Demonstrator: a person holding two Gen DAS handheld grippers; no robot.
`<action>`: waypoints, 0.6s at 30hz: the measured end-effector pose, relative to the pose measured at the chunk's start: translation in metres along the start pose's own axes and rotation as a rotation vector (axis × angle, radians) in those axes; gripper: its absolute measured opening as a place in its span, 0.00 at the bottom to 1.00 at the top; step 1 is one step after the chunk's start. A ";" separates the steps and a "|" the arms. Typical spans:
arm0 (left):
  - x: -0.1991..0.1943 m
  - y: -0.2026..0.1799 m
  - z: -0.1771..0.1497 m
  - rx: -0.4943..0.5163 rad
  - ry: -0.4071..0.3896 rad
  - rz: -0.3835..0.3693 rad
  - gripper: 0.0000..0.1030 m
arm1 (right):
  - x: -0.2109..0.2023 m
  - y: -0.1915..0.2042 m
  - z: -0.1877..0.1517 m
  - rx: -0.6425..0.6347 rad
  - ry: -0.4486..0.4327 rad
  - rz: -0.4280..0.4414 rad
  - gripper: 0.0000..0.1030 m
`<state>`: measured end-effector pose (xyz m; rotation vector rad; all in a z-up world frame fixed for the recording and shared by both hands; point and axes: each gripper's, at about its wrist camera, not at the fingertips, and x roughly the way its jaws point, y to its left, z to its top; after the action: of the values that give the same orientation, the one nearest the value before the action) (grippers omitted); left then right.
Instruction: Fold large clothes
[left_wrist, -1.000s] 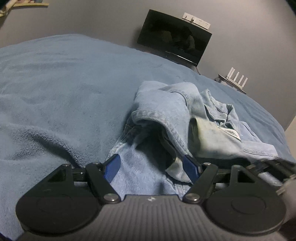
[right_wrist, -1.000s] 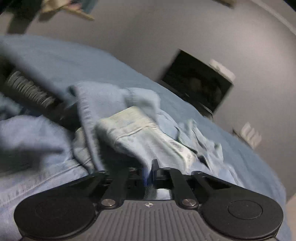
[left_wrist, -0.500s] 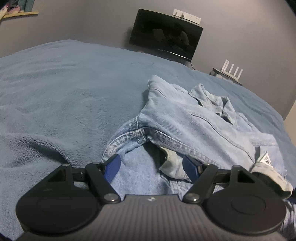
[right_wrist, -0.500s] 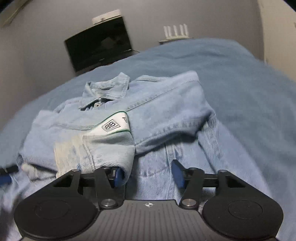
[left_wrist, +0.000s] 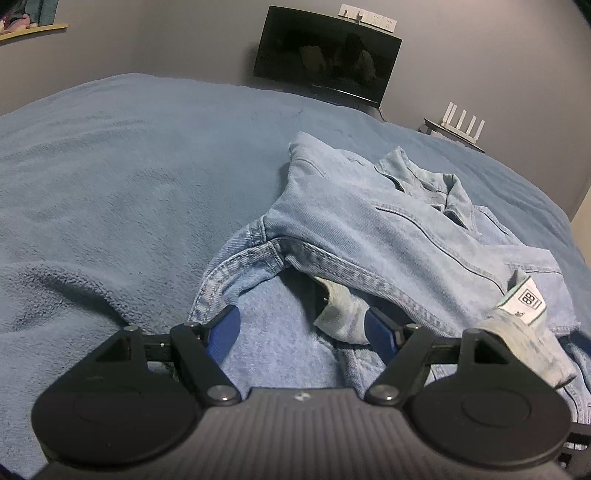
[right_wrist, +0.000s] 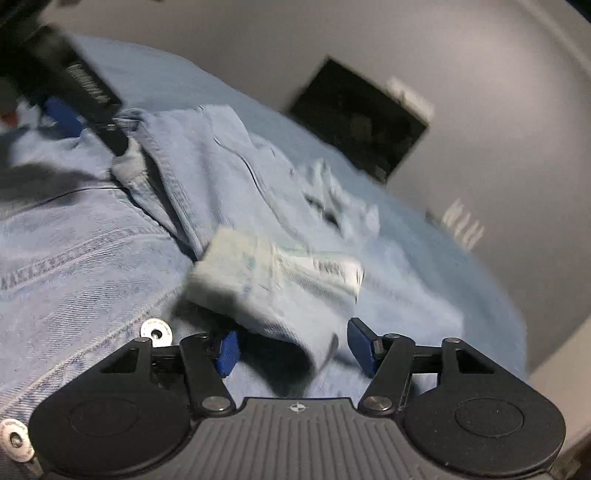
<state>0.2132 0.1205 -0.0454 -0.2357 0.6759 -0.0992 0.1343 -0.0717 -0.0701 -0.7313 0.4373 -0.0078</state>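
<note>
Between both grippers' spread fingers (left_wrist: 225, 328), folded denim jacket (left_wrist: 388, 236) on blanket (left_wrist: 110, 184).

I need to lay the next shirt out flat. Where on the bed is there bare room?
The blanket is bare left of the denim jacket, back toward the TV. The right side is crowded: jacket, folded sleeve cuff, both open tongs.

Ahead of our claws we see a blue blanket (left_wrist: 122, 177), grey wall (left_wrist: 480, 55), dark monitor (left_wrist: 327, 55) and white router (left_wrist: 463, 123).
</note>
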 end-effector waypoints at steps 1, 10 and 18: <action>0.000 -0.001 0.000 0.004 0.000 -0.001 0.70 | 0.002 0.005 0.003 -0.039 -0.026 -0.010 0.66; 0.004 0.001 0.000 -0.007 0.008 -0.013 0.71 | 0.005 -0.050 0.016 0.370 -0.062 0.045 0.18; 0.006 0.002 0.000 -0.009 0.011 -0.010 0.71 | 0.003 -0.157 -0.060 1.120 0.099 -0.036 0.24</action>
<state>0.2179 0.1210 -0.0494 -0.2476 0.6861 -0.1072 0.1365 -0.2287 -0.0089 0.3666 0.4353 -0.3008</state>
